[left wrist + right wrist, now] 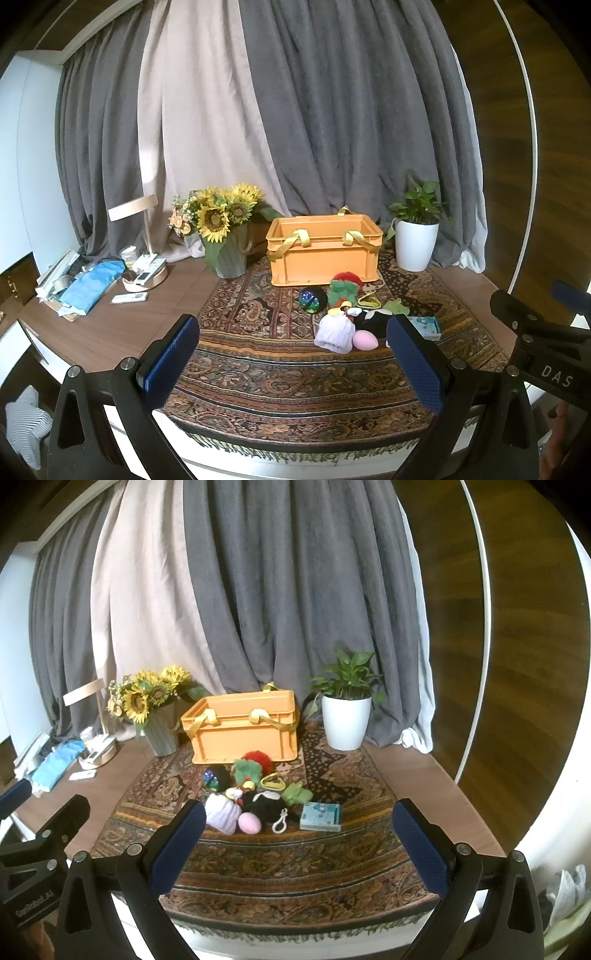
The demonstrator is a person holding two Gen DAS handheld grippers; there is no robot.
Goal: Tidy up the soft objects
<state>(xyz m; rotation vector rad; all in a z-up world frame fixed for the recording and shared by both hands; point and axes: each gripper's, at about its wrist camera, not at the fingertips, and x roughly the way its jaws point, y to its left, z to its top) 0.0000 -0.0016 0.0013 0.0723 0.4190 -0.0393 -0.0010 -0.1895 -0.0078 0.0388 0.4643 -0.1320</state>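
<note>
An orange crate (323,254) (243,734) with yellow handles stands at the back of a patterned rug (280,376) (295,864). In front of it lies a pile of soft toys: a lilac knitted one (334,334) (221,814), a pink egg shape (365,339) (249,822), a black plush (373,320) (264,803), a green and red plush (343,286) (251,766) and a dark sparkly ball (312,300) (216,777). My left gripper (293,338) and right gripper (299,821) both hover open near the rug's front edge, short of the pile, holding nothing.
A sunflower vase (229,254) (160,731) stands left of the crate and a white potted plant (415,240) (345,720) right of it. A small blue box (320,816) lies beside the toys. Remotes, a lamp base (146,275) and blue cloth clutter the table's left end.
</note>
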